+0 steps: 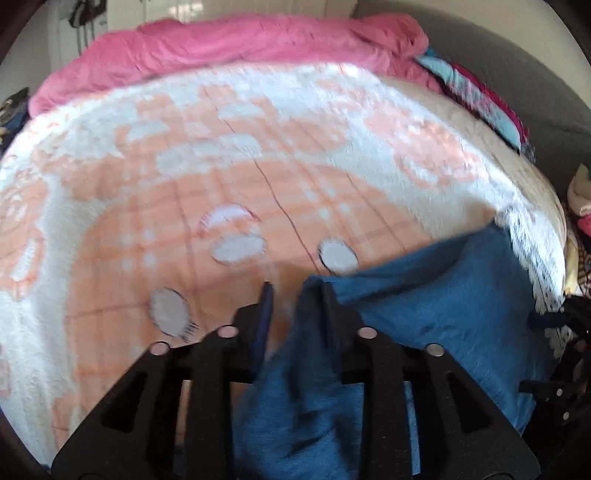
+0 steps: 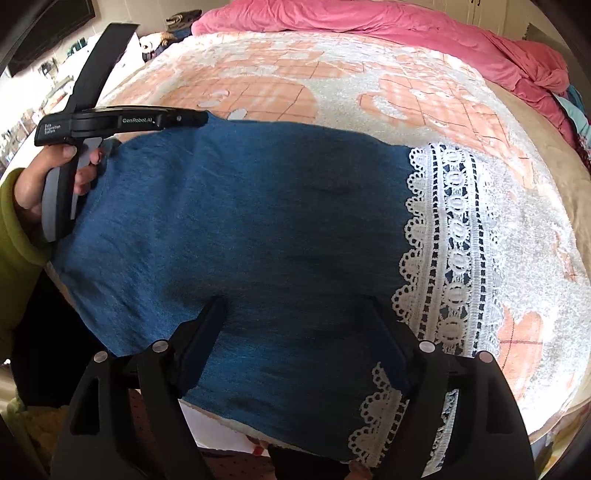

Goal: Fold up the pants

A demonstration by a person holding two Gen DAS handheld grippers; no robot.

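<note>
Standing by the bed, I see the right tool (image 2: 295, 314) spread wide and gripping nothing, its two black fingers (image 2: 207, 332) hovering over the near edge of the blue fleecy pants with white lace hem (image 2: 240, 221). The garment lies directly ahead of and beneath this tool, its long axis running crosswise to the fingers: lace trim off to the right, plain end off to the left. Whether the fingers touch the cloth I cannot tell.

Further left, at that plain end, the left tool (image 1: 291, 295) has blue cloth bunched up between its fingers. The jaws look only partly closed, and blur hides whether they are actually pinching it, so I cannot tell its grip. A hand (image 2: 55, 177) in an olive sleeve holds its trigger handle. The left tool seems best placed to carry that end across toward the lace.

Beyond the pants stretches the peach-and-white plush blanket (image 2: 295, 85) covering the bed, and farthest off a crumpled pink duvet (image 2: 351, 22). No containers are visible.
</note>
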